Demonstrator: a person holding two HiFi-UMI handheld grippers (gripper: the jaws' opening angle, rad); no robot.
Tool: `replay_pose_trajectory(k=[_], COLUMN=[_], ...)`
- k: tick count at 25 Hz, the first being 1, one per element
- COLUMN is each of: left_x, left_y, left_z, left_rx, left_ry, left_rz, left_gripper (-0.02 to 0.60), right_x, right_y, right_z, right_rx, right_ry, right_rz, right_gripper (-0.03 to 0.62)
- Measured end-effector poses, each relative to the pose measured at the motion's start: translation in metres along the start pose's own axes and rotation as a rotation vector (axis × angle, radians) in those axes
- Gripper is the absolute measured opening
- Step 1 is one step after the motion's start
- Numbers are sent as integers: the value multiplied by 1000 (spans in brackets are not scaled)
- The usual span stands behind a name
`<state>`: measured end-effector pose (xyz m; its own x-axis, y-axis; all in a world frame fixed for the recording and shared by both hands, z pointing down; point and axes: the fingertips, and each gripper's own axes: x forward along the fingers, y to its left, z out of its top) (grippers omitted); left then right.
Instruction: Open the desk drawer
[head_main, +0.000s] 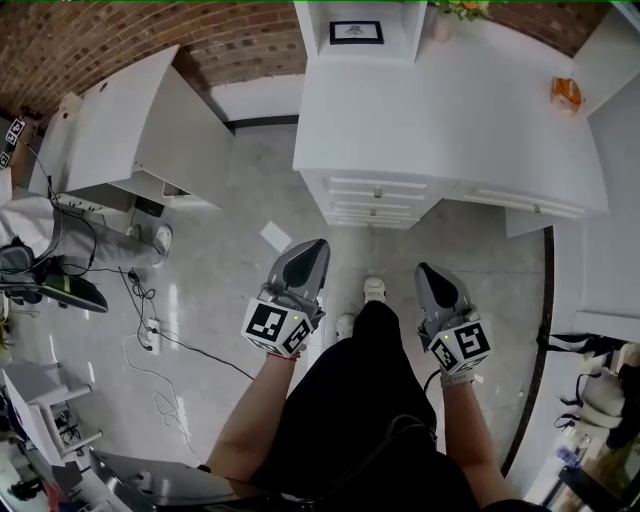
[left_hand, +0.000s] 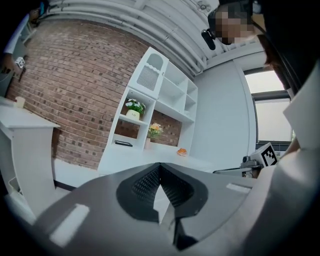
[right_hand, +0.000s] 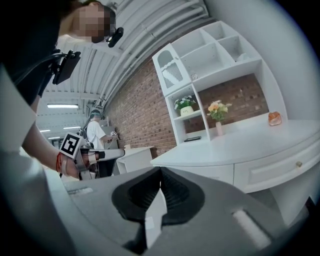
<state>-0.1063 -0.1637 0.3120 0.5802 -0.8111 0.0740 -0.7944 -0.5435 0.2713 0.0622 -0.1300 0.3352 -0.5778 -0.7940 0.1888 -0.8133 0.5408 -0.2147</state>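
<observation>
The white desk (head_main: 440, 110) stands ahead of me in the head view. A stack of small drawers (head_main: 378, 190) is under its front edge, and a wide shallow drawer (head_main: 525, 203) sits to their right. My left gripper (head_main: 318, 244) and right gripper (head_main: 422, 268) hang over the floor well short of the desk. Both are shut and hold nothing. In the left gripper view the left gripper (left_hand: 160, 165) has its jaws meeting, with the desk (left_hand: 150, 161) beyond them. In the right gripper view the right gripper (right_hand: 161, 170) is closed too, and a knobbed drawer (right_hand: 292, 167) shows at the right.
A second white desk (head_main: 140, 130) stands at the left, with cables (head_main: 150, 335) and a sheet of paper (head_main: 275, 236) on the floor. The desk carries a shelf unit (right_hand: 210, 70), a framed picture (head_main: 356, 32) and an orange object (head_main: 565, 93). Another person (right_hand: 96, 134) stands far off.
</observation>
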Motion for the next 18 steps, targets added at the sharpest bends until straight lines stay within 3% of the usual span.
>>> replay_pose_trajectory(k=[12, 18], left_x=[63, 79], left_y=[23, 47], left_z=[-55, -86], left_rx=[-49, -86], left_ry=[63, 65], left_rz=[-55, -15], left_gripper=[2, 3], right_x=[62, 94], right_y=[-37, -45], right_z=[-41, -75], right_rx=[-9, 15], right_ry=[62, 73], right_rz=[-5, -3], right_gripper=[3, 15])
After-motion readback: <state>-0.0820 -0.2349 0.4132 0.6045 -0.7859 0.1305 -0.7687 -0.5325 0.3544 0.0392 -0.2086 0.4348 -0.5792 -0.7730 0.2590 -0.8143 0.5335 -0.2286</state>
